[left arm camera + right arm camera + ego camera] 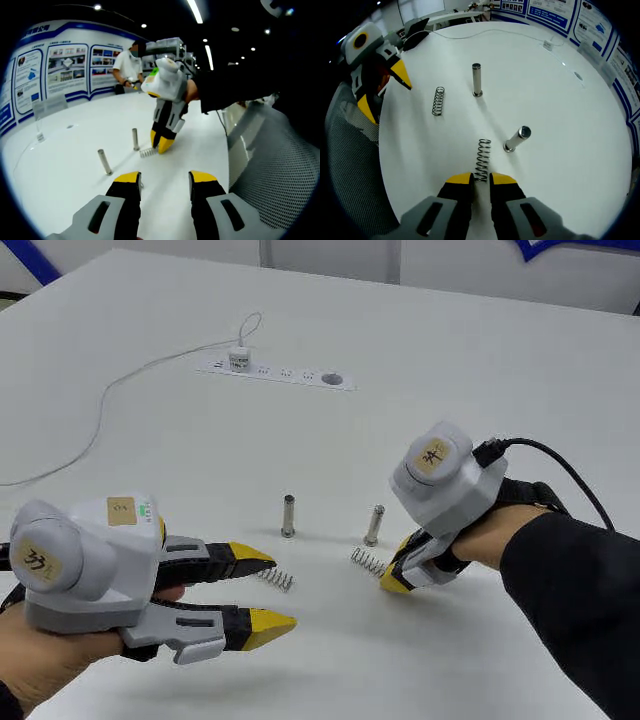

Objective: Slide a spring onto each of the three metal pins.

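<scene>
Two metal pins stand upright on the white table (pixel 480 370), one on the left (pixel 288 516) and one on the right (pixel 375 525). A spring (pixel 367 561) lies just in front of the right pin, and my right gripper (pixel 393 583) is shut on its near end. In the right gripper view that spring (pixel 481 159) runs out from between the yellow tips of the right gripper (pixel 481 179), beside the leaning pin (pixel 516 139). A second spring (pixel 275 578) lies loose near my left gripper (pixel 262 590), which is open and holds nothing.
A white power strip (pixel 275 371) with a plugged adapter and a thin cable (pixel 110 390) lies far back on the table. A grey mesh chair (pixel 270 165) stands beside the table. A person (pixel 125 67) stands in the background near display boards.
</scene>
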